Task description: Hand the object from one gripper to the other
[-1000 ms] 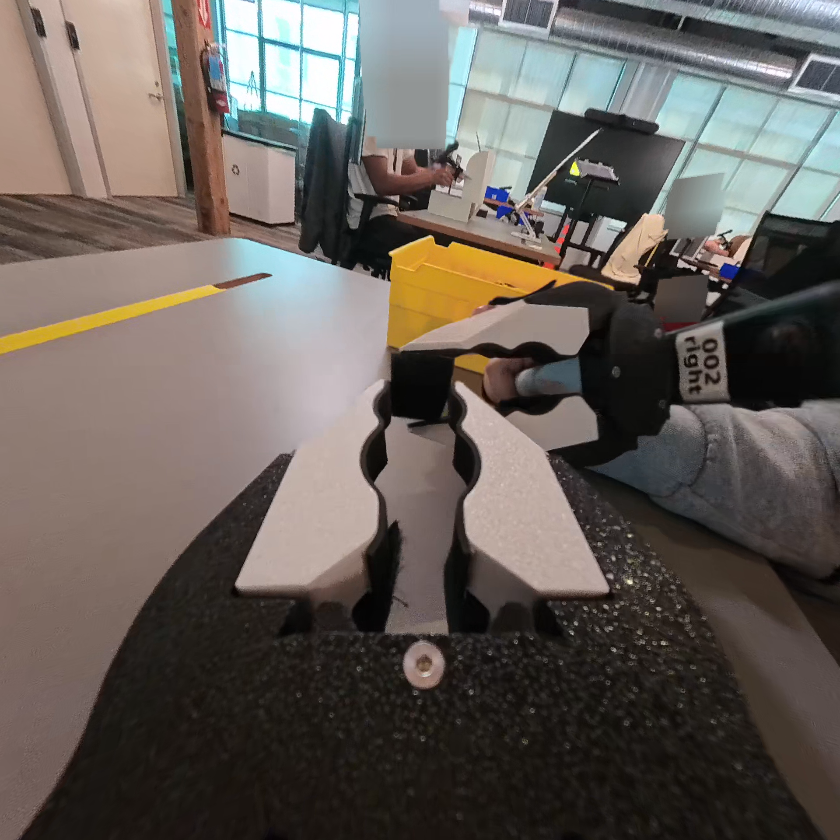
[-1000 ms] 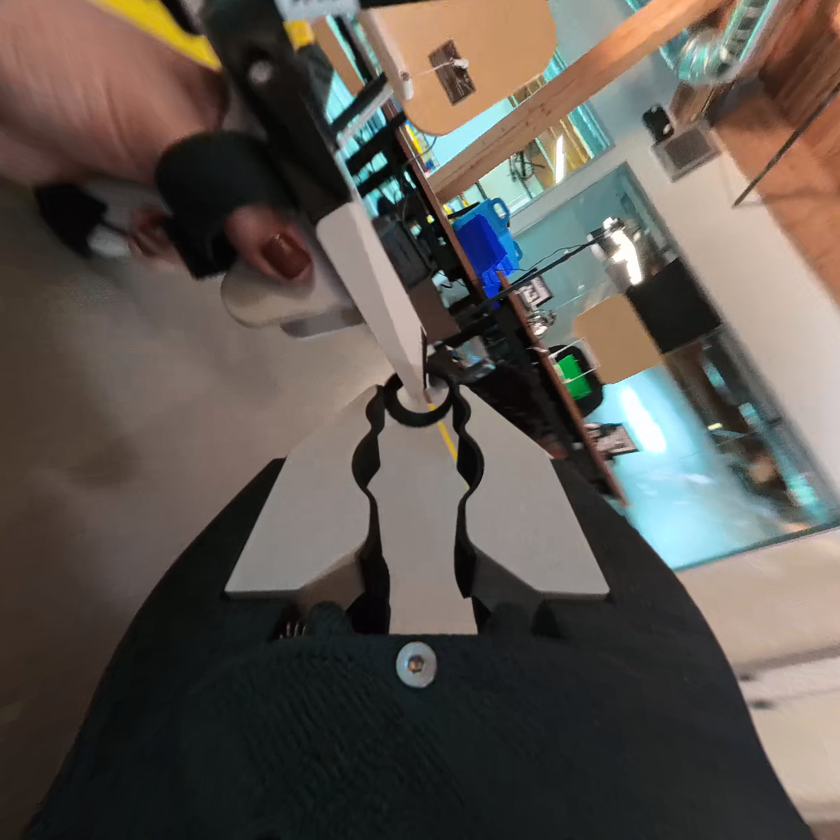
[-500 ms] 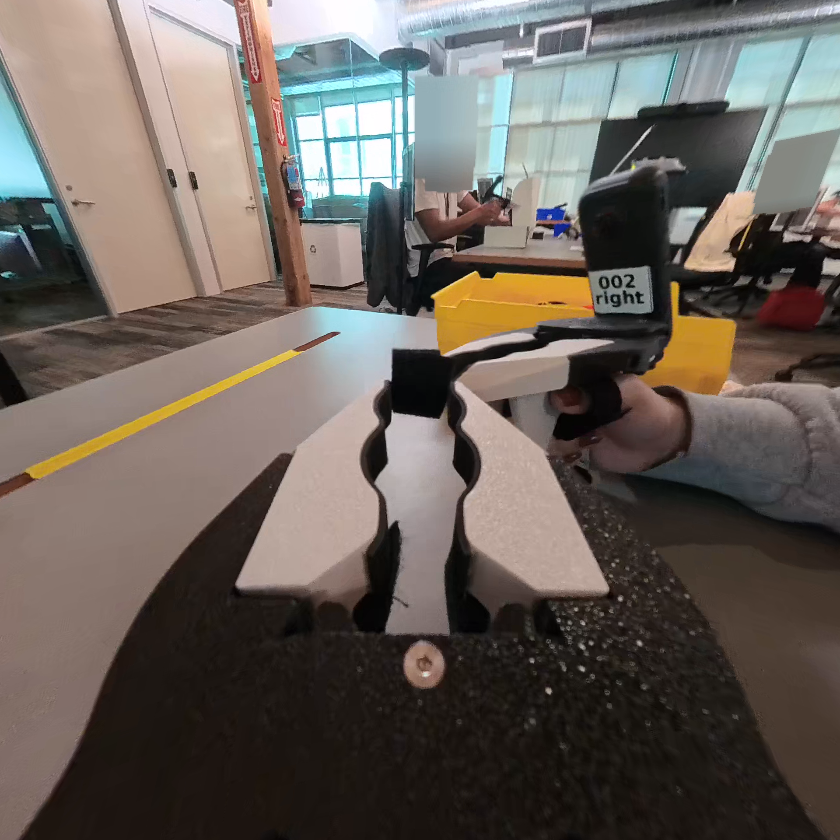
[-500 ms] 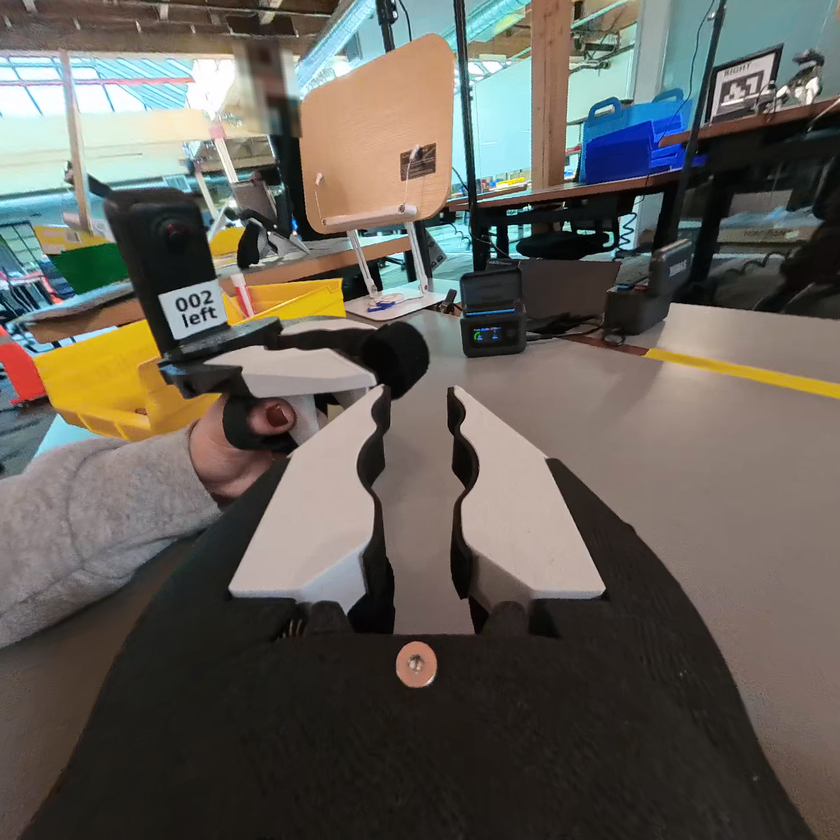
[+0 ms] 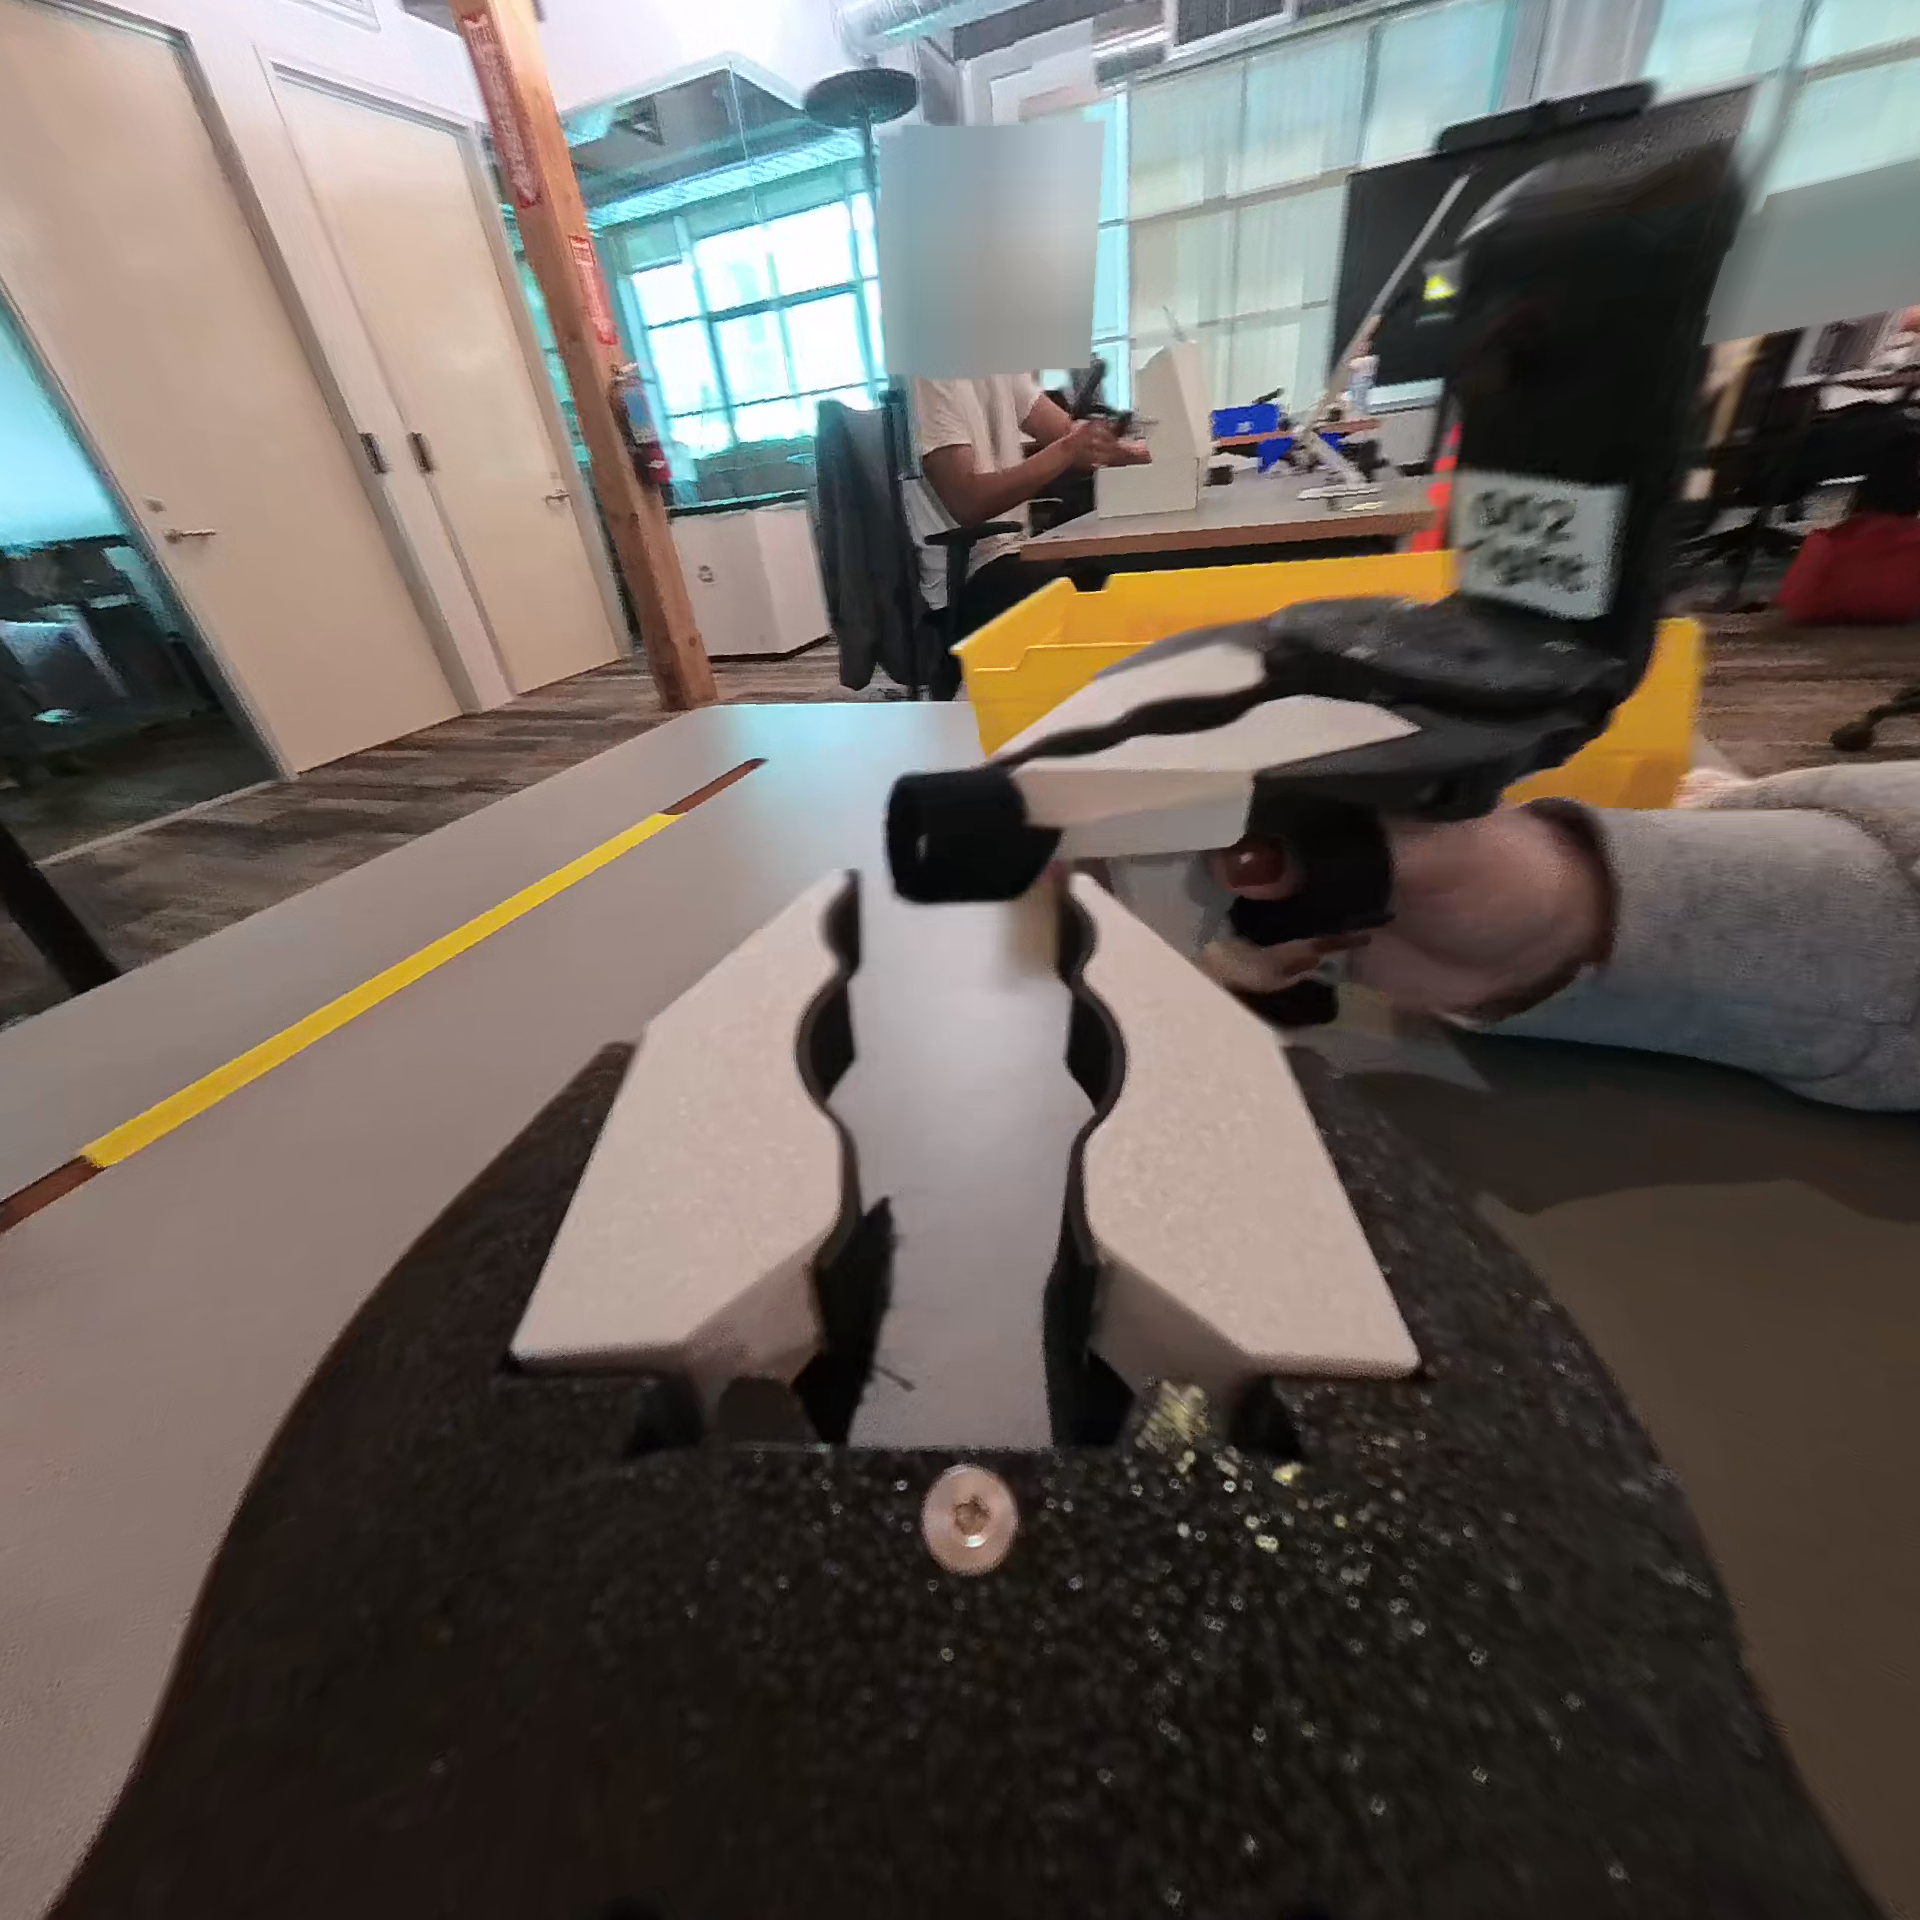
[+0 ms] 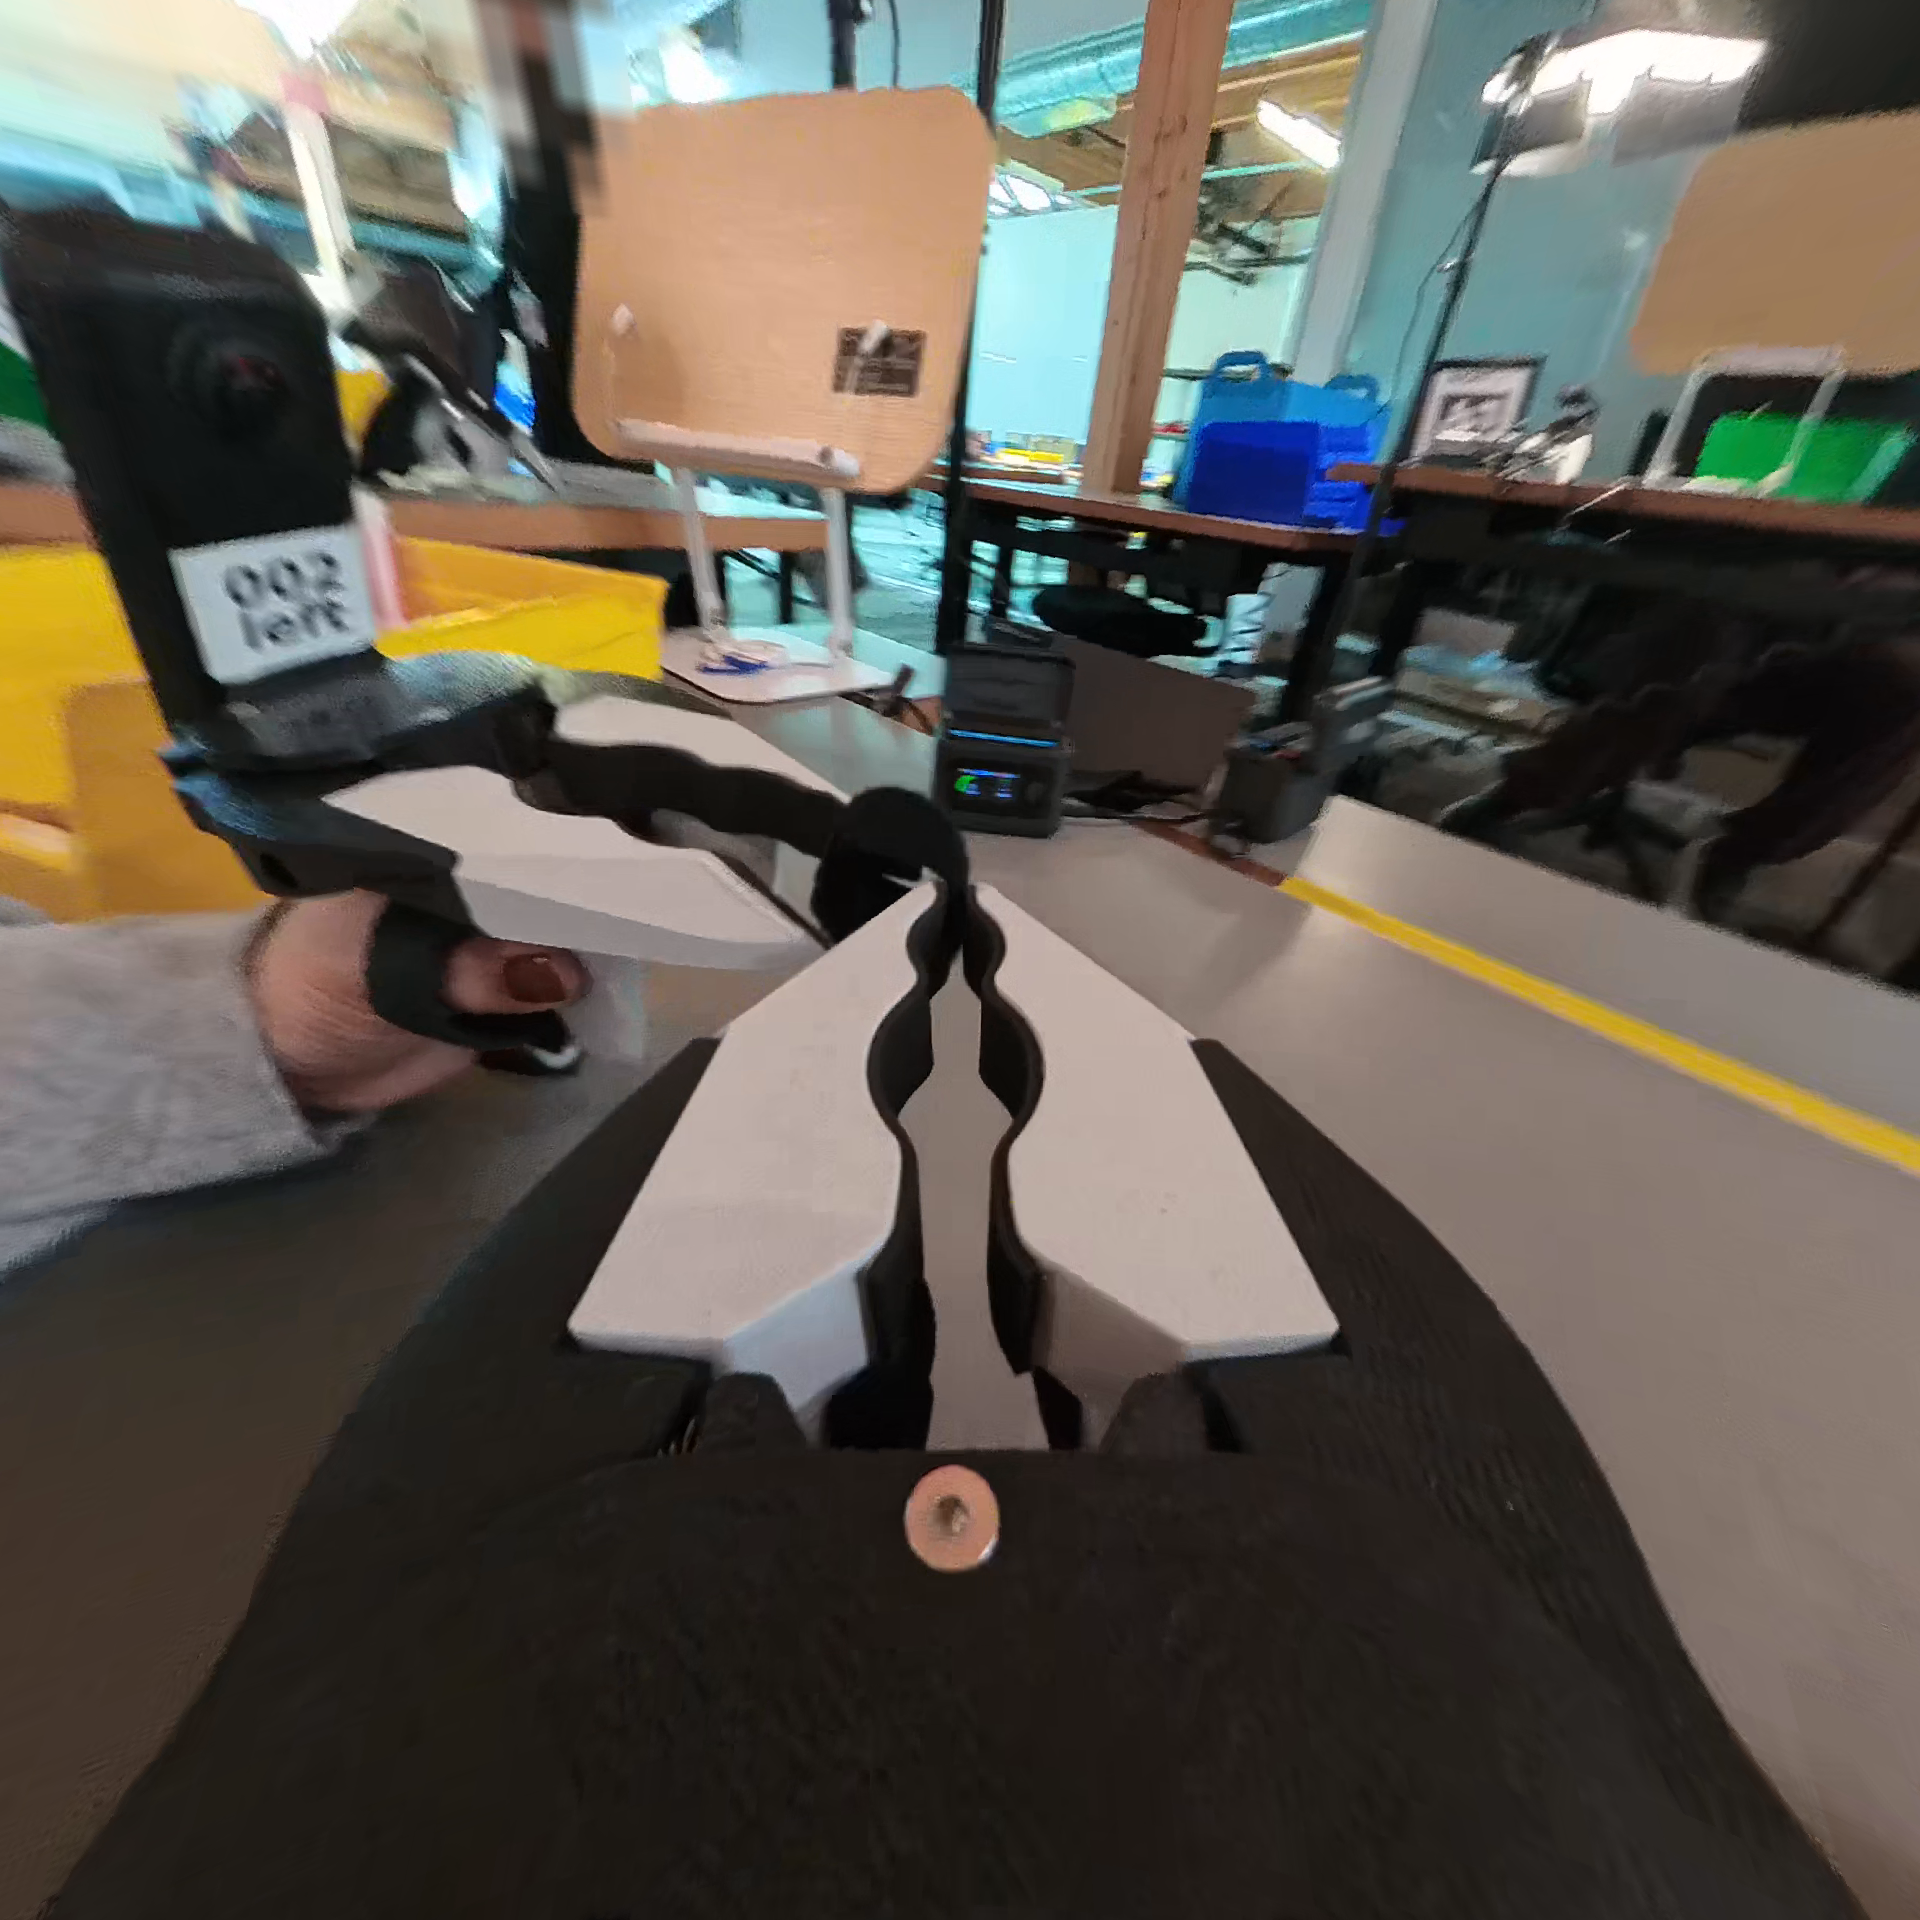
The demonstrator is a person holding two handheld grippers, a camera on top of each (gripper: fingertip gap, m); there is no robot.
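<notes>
Fingers of my left gripper [image 5: 958, 925] stand wide apart, closest to the lens in the left wrist view, with only the grey table [image 5: 208, 1195] showing between them. I hold them open like that so they put no drag on the black ring [image 5: 961, 850], which hangs just past their tips, on my side of the yellow bin [image 5: 1195, 613].

The ring is in my right gripper [image 6: 951, 899]. In the right wrist view its fingers are drawn almost together and pinch the ring's wall at the very tips. I judge a tip pinch was chosen because it leaves most of the ring sticking out free, so the other gripper has room to work. It is a thin hold, though, and the ring could twist in it.

My right hand [image 5: 1475, 914] comes in from the bin's side with the gripper held level and crosswise to the left one, so the two sets of fingers cross without knocking together. Both frames are a little blurred, so I cannot tell whether the ring touches my left fingertips.

By my reading the handover is all but made, and what remains is to draw the two grippers apart.

Beyond the bin, a person [image 5: 977, 457] sits at a desk.
</notes>
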